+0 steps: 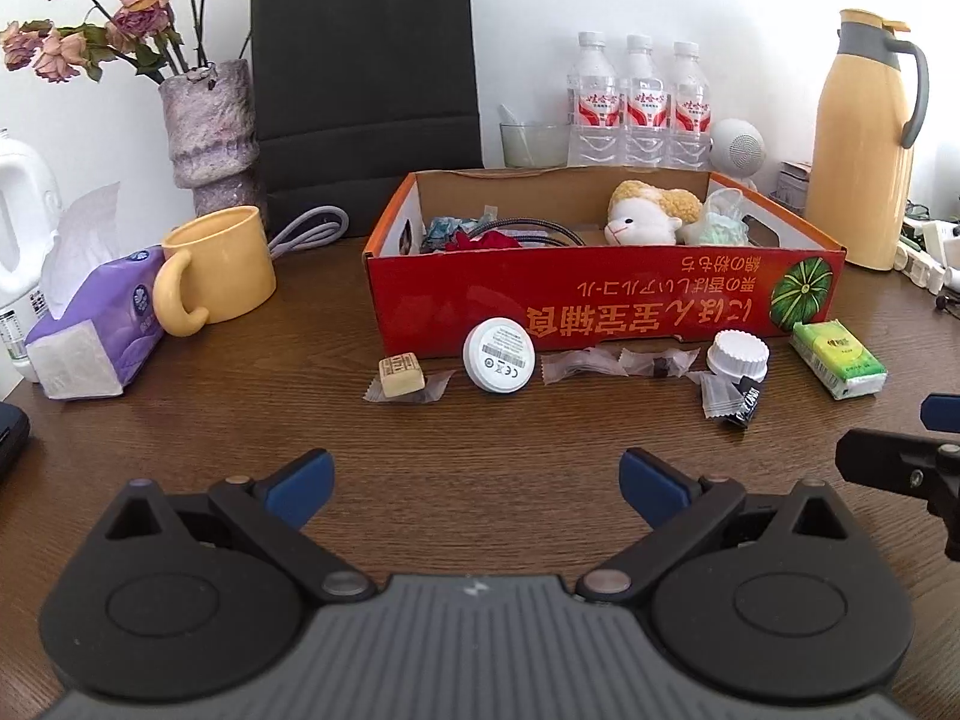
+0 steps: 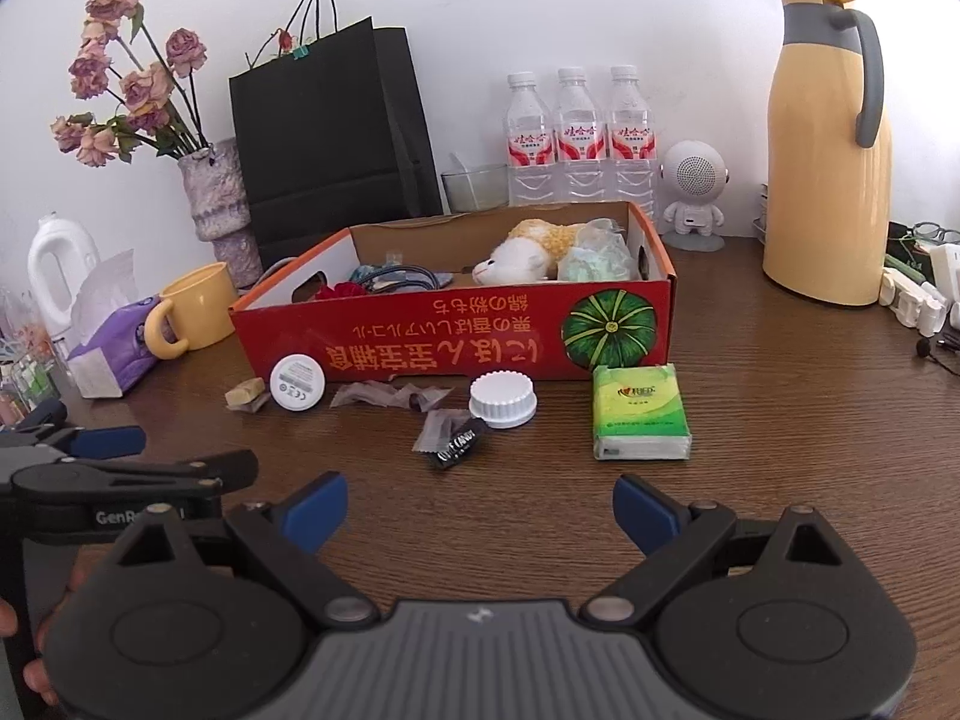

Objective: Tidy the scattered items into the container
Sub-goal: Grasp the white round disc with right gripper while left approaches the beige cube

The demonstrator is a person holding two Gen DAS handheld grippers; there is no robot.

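Wooden table (image 1: 480, 420) against a white wall (image 2: 540, 12); left claw (image 1: 477, 483) and right claw (image 2: 480, 507) spread, empty.

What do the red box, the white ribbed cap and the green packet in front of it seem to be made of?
Red box: printed cardboard, slightly glossy; brown raw board shows inside and along the torn edge.
White ribbed cap: probably hard moulded plastic, matt, with crisp ridges round its rim.
Green packet: apparently pocket tissues in thin plastic film; it shines and bulges softly.
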